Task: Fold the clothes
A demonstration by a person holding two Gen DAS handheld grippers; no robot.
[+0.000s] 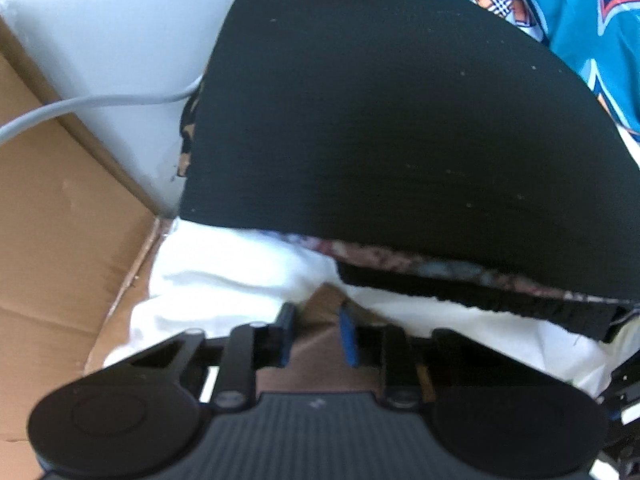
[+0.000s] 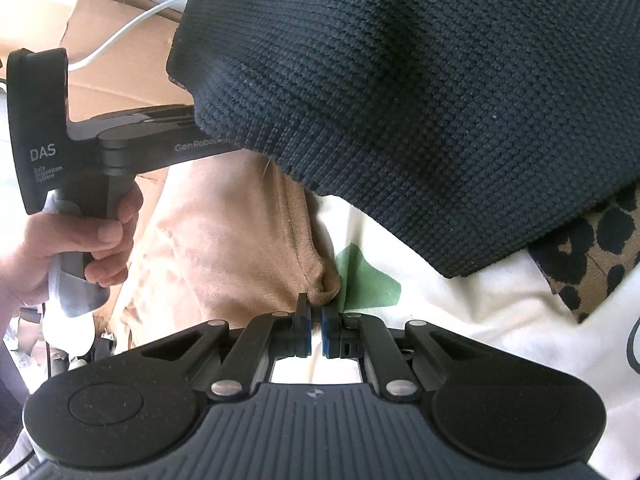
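Observation:
A tan garment [image 2: 240, 240] lies bunched on a white cloth [image 2: 460, 312] that has a green patch. My right gripper [image 2: 316, 322] is shut on the tan garment's near folded edge. The left gripper's body [image 2: 120, 148] shows at the left of the right wrist view, held by a hand [image 2: 80, 248]; its fingers are hidden behind a black knit garment [image 2: 440, 100]. In the left wrist view my left gripper [image 1: 317, 334] has its pads narrowly apart with tan cloth [image 1: 320, 312] pinched between them. The black knit garment [image 1: 400, 120] fills the upper part of that view.
Leopard-print fabric [image 2: 592, 252] pokes out under the black knit. A teal patterned cloth [image 1: 580, 20] lies at the far right. A cardboard box [image 1: 60, 240], a white wall [image 1: 120, 40] and a grey-white cable [image 1: 100, 104] sit on the left.

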